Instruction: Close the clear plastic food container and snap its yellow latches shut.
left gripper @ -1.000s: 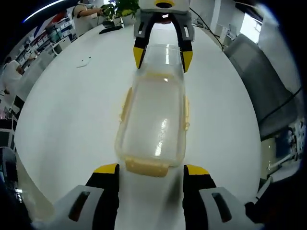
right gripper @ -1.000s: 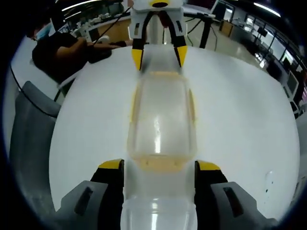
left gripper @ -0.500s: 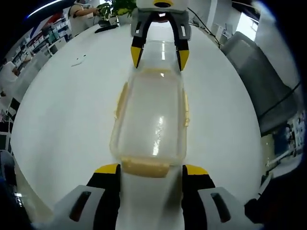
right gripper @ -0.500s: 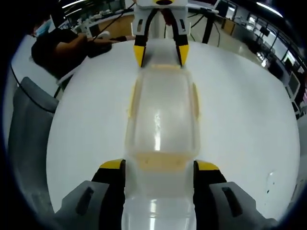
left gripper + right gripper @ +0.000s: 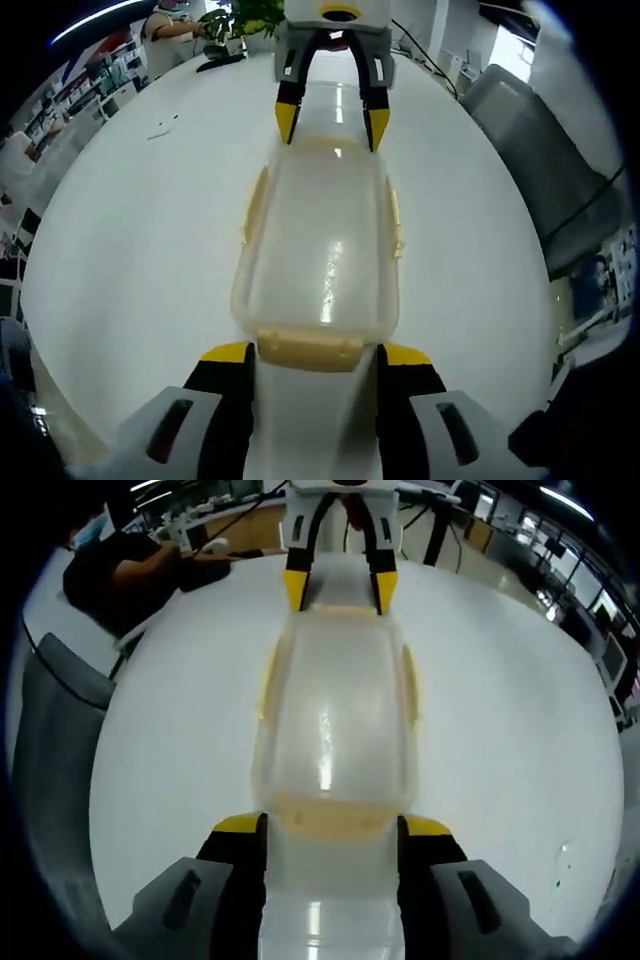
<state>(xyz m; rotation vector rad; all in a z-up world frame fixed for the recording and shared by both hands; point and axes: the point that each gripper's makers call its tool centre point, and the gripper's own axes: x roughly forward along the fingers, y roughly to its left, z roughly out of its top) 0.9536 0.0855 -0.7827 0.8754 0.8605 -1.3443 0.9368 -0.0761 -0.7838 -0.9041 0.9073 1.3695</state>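
Lidded clear container [image 5: 318, 250] on white counter [image 5: 130, 230], left tongs [image 5: 312, 352] and right tongs [image 5: 330, 825] both apart, straddling opposite end latches, likely to press them shut.

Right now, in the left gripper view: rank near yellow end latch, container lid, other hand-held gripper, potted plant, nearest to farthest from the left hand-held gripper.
1. Near yellow end latch, between the left hand-held gripper jaws.
2. Container lid, mid-table.
3. Right hand-held gripper, at the container's far end.
4. Potted plant, beyond the white table.

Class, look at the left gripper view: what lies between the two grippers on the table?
The clear container, lid on, spans the stretch from the left gripper to the right gripper, with yellow latches along its edges.
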